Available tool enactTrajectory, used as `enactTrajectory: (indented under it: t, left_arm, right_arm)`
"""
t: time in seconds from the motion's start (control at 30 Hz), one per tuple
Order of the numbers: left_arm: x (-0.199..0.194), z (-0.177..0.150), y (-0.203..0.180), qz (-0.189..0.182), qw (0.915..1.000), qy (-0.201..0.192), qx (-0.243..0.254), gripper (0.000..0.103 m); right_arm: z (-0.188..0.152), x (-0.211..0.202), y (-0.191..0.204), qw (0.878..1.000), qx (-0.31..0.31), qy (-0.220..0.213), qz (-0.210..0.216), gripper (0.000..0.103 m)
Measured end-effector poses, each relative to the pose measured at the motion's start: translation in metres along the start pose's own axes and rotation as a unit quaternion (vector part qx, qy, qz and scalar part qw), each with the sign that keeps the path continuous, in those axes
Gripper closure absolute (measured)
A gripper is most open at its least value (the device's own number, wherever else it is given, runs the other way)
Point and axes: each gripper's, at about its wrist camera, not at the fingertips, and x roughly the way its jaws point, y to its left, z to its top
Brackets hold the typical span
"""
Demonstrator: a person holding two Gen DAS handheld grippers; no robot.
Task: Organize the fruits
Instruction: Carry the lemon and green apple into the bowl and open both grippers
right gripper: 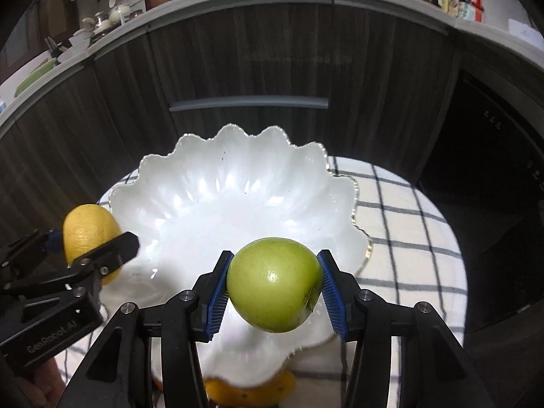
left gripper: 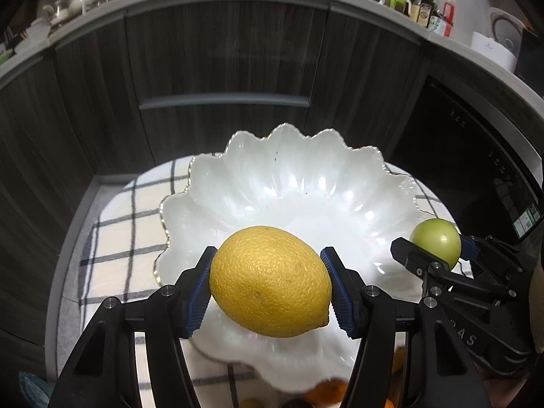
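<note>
A yellow lemon [left gripper: 270, 280] is pinched between the blue pads of my left gripper [left gripper: 268, 290], which is shut on it above the near part of a white scalloped bowl [left gripper: 292, 183]. My right gripper [right gripper: 274, 289] is shut on a green apple [right gripper: 274, 284], held over the bowl's [right gripper: 217, 183] near right side. In the left wrist view the apple [left gripper: 437, 241] and the right gripper [left gripper: 431, 250] show at the right. The lemon [right gripper: 89, 234] and left gripper [right gripper: 93, 243] appear at the left of the right wrist view. The bowl's inside is bare.
The bowl stands on a white cloth with dark checks [right gripper: 408, 224] over a round table. Orange fruits [left gripper: 328, 392] lie under the near rim, also an orange one [right gripper: 251, 389]. Dark cabinet fronts [left gripper: 217, 68] and a crowded counter [left gripper: 421, 3] stand behind.
</note>
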Motion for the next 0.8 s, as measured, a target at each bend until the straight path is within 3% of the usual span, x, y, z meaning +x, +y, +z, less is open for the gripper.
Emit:
enactTrajectory:
  t: [0.27,0.7,0.73,0.8]
  left_arm:
    - [0.029,0.001,0.006,0.017,0.9996,0.022,0.010,0.043]
    - [0.046,-0.007,0.008,0.023,0.9983,0.053,0.008,0.042]
    - [0.044,-0.006,0.008,0.024,0.9986,0.047,0.011,0.041]
    - [0.039,-0.003,0.005,0.027,0.9988,0.036,0.017,0.029]
  right_arm:
    - [-0.003,0.034,0.000,0.999,-0.001,0.047,-0.006,0.052]
    - [-0.007,0.043,0.000,0.998,-0.017,0.052,-0.013,0.051]
    - [-0.006,0.042,0.001,0.998,-0.021,0.050,-0.012,0.046]
    - [-0.005,0.039,0.003,0.998,-0.028,0.042,-0.023,0.040]
